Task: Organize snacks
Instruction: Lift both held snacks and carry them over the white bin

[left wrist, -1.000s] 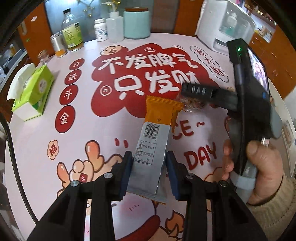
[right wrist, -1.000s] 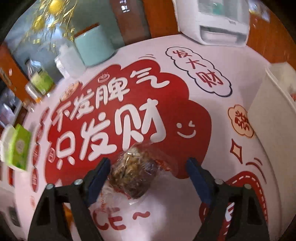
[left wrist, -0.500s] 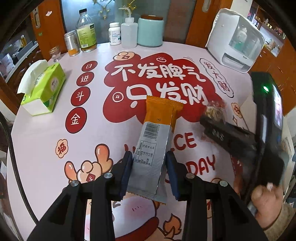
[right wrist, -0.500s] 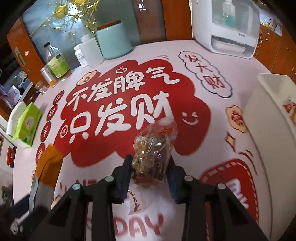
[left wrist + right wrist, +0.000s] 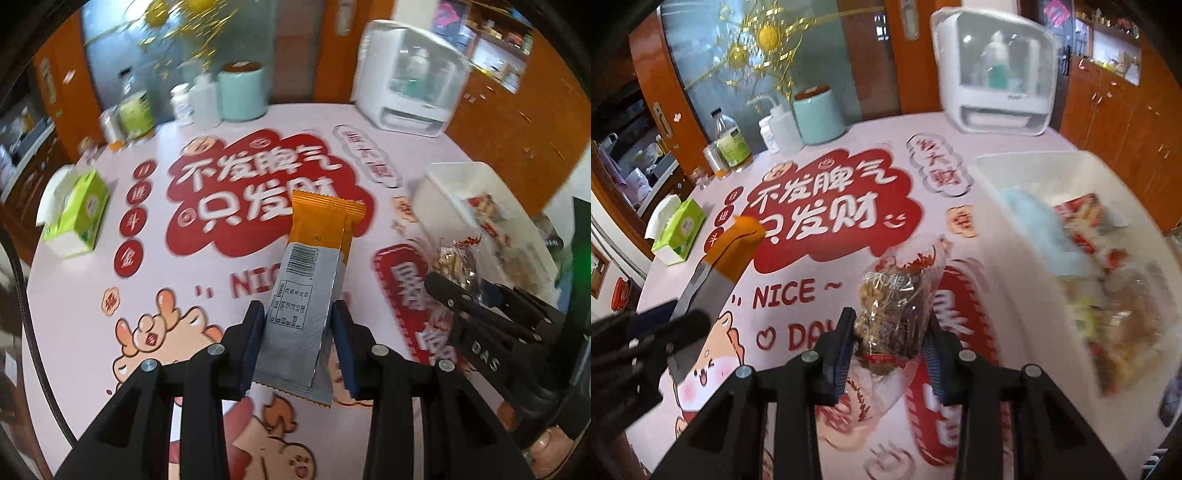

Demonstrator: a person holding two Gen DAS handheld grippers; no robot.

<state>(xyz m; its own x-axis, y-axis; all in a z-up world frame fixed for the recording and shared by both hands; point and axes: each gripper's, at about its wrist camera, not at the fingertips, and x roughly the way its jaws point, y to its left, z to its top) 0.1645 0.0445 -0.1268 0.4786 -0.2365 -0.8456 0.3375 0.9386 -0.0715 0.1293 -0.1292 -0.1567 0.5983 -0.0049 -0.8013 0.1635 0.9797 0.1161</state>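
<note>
Left wrist view: left gripper [image 5: 298, 345] clamped on an orange-and-grey snack bar [image 5: 308, 295], pads pressing the grey lower half from both sides, orange end pointing to 12 o'clock, clear of the table [image 5: 92, 295]. At 3 o'clock, right gripper [image 5: 452, 286] closed on a clear bag of nutty snack [image 5: 456, 264], a hand [image 5: 546, 443] partly visible beneath at 4 o'clock. Beyond, at 2 o'clock, a white bin [image 5: 436, 184] already holding wrapped snacks. Farther out: tissue box [image 5: 75, 214] at 9 o'clock, teal canister [image 5: 242, 90] and bottles at 12 o'clock, white appliance [image 5: 410, 77] at 1 o'clock.

Right wrist view: right gripper [image 5: 890, 349] squeezing the clear bag [image 5: 894, 310] around its middle, plastic bulging above and crumpling below the pads, lifted off the table [image 5: 812, 424]. Snack bar [image 5: 716, 266] and left gripper [image 5: 661, 332] at 9 o'clock, blurred. White bin [image 5: 1008, 206] close at 2 to 3 o'clock, its contents smeared by blur and hard to sort out.

Probably light, both packets. Bar wrapper likely smooth and slippery, contents fairly stiff yet crushable; best held flat across the width near the middle, as now, not by the crimped end seals. Clear bag soft and shifting, contents loose and brittle-looking; safest grasped over the bulk with gentle pressure, since thin film alone could slide out or tear. Apparent step: carrying both packets toward the bin, nothing yet released.
</note>
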